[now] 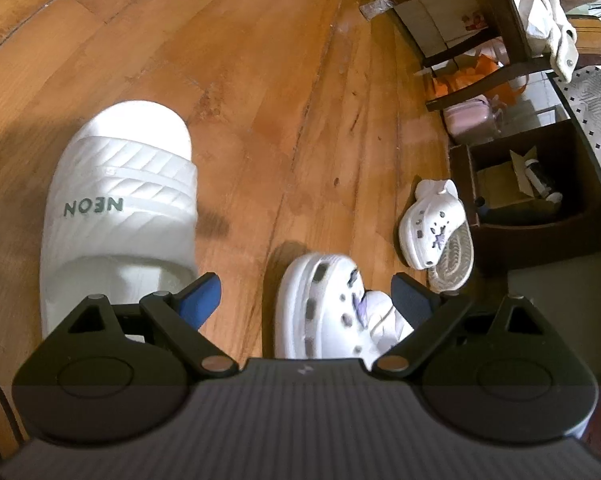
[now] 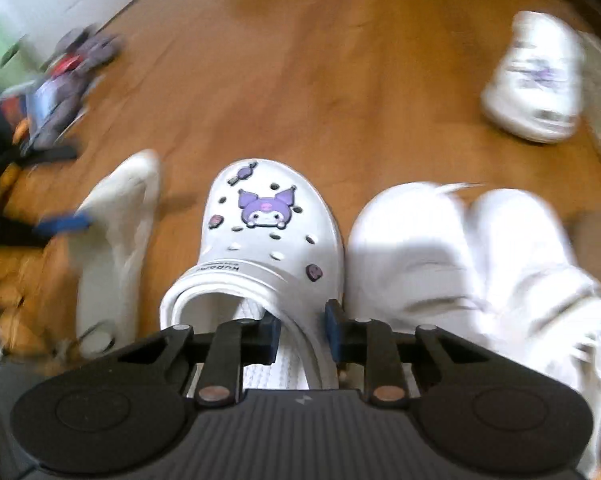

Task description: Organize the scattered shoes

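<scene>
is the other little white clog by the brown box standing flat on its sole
No, the small clog lies tipped on its side beside the brown box, its ridged sole showing.

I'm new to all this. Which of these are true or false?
1. The right claw grips a white clog bearing a purple cartoon charm. True.
2. The left claw is holding the white slide. False: it is open and empty; the slide lies on the floor beside it.
3. The slide reads NEON. True.
4. The floor is carpeted. False: it is wood.
5. A second clog lies tipped on its side near a brown box. True.
</scene>
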Motion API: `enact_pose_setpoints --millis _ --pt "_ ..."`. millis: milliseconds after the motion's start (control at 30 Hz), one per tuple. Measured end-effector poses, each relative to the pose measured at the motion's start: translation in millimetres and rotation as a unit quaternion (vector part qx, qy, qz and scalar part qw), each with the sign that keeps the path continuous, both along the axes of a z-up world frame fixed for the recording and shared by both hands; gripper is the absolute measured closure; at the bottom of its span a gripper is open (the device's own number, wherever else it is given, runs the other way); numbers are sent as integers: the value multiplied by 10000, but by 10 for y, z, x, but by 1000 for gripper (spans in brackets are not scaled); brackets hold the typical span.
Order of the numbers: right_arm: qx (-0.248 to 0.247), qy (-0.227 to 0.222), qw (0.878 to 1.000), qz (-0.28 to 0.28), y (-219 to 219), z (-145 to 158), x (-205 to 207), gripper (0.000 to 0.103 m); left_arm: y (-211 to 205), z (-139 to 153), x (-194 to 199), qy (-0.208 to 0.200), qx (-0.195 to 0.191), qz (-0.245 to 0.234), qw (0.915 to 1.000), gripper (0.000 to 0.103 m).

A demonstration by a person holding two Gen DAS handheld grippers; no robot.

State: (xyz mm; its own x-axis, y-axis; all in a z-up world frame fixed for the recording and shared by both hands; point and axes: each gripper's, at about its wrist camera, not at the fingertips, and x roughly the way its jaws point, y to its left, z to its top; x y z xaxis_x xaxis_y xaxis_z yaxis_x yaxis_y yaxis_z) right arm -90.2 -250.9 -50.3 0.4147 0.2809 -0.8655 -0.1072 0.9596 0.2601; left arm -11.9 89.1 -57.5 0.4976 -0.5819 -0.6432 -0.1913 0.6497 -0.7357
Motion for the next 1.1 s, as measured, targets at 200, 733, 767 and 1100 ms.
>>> enact_pose_setpoints --millis 200,733,767,1100 --pt "-216 -16 9995 245 196 44 -22 42 -39 -44 23 181 470 15 9987 10" --pt "-94 -493 9987 -56 -221 515 24 28 -262 -124 104 591 1763 -405 9817 1" --pt "-58 -457 9989 -83 -243 500 20 28 -281 -150 114 679 1978 -447 9769 1" --pt "197 -491 9986 -58 -295 482 -77 28 -215 -335 117 1087 3738 -709 9184 1"
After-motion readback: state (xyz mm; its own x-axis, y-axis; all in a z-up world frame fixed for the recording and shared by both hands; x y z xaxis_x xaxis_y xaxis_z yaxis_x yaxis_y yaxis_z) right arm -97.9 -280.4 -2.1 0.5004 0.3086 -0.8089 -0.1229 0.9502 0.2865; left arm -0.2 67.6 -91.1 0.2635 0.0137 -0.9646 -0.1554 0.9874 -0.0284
